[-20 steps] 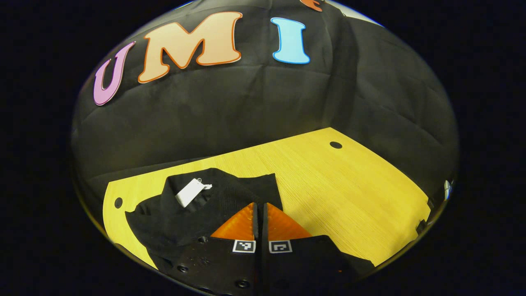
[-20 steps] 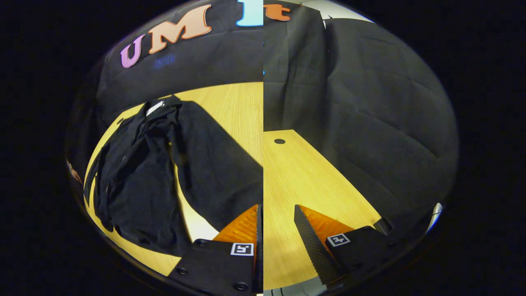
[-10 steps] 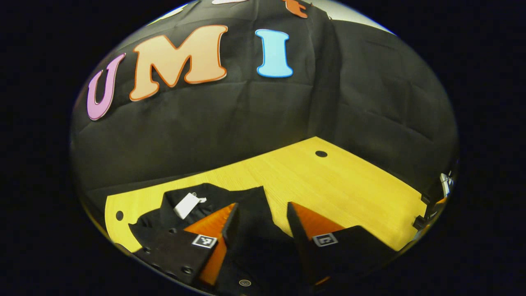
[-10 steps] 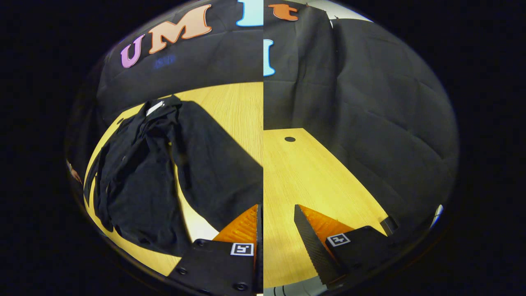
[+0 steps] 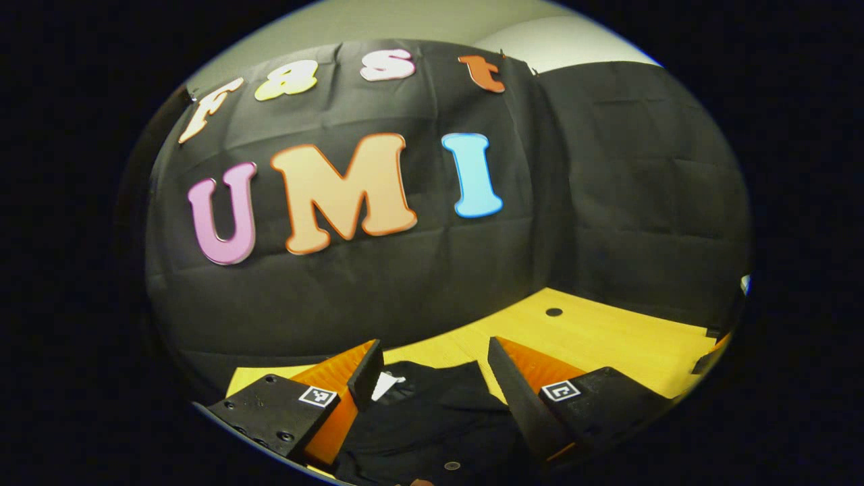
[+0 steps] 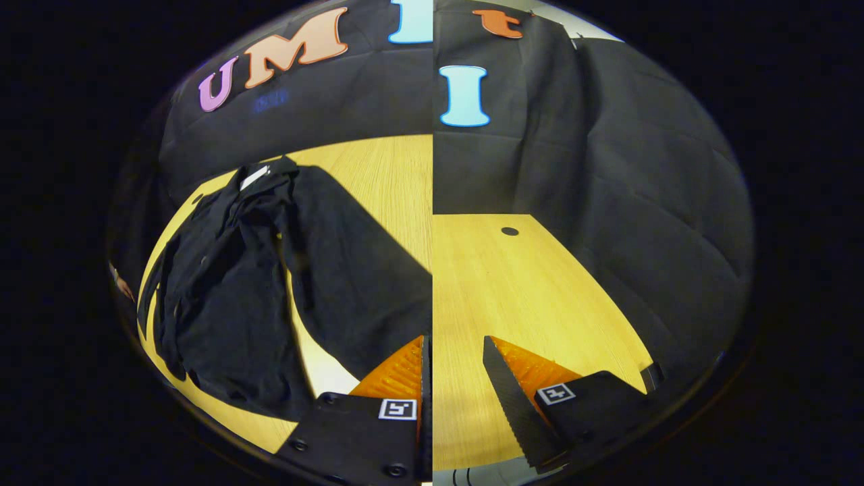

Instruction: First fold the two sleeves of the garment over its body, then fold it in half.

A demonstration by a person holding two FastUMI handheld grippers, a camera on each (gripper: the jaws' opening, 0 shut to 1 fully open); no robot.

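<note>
Lying just below/between fingers of the spread-apart left hand-held gripper (image 5: pixel 432 368), black garment (image 5: pixel 432 418) on table (image 5: pixel 607 337), ungripped.

Left gripper view: camera low over the wooden table (image 5: pixel 607 337), pitched up toward the booth's back wall, so the cloth takes most of the picture and the tabletop a thin strip at the bottom; own fingers (image 5: pixel 368 368) spread at the lower edge, the black garment (image 5: pixel 432 418) close beneath them. Right gripper view: looks forward and down across the table (image 6: pixel 493 283) toward the wall corner; its left half is a mismatched picture split at a vertical seam, with the garment (image 6: pixel 256 270) farther off. Shared: tabletop, its round hole (image 5: pixel 553 312) (image 6: pixel 509 231), wall corner.
</note>
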